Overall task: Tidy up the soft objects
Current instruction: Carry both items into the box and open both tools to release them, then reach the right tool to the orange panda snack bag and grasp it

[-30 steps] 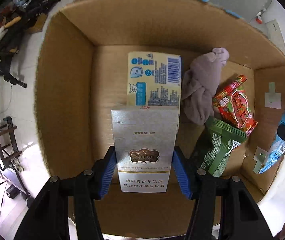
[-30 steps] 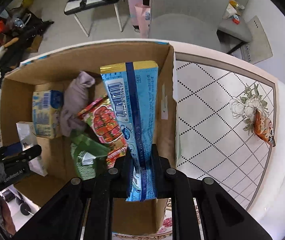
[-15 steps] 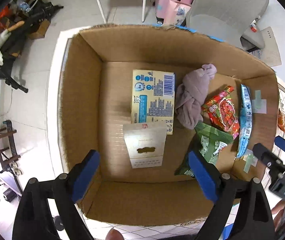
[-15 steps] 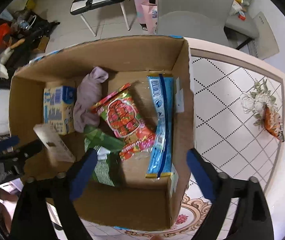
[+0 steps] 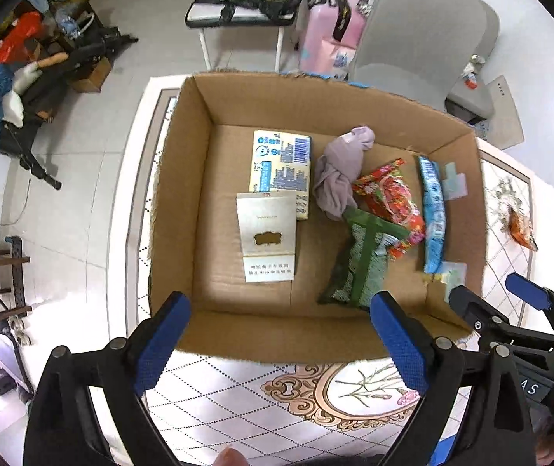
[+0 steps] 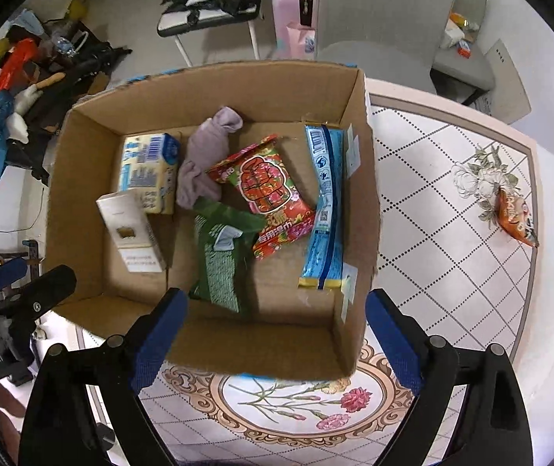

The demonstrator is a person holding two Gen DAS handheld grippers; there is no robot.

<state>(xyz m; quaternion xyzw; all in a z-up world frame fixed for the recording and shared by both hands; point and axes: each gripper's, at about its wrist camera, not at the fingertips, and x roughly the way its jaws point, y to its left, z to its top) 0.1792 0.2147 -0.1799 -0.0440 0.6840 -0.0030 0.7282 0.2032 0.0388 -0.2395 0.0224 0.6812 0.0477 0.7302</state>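
Observation:
A cardboard box stands on the table. Inside lie a silver carton, a yellow-blue tissue pack, a purple cloth, a red snack bag, a green bag and a blue packet. My left gripper is open and empty above the box's near edge. My right gripper is open and empty above the near wall. An orange snack bag lies on the table right of the box.
The table has a white tile pattern with flower prints. A grey chair, a pink suitcase and a small folding table stand behind it. Clutter lies on the floor at left.
My left gripper let go of the silver carton and my right let go of the blue packet; both now lie in the box. Both grippers opened and drew back and up.

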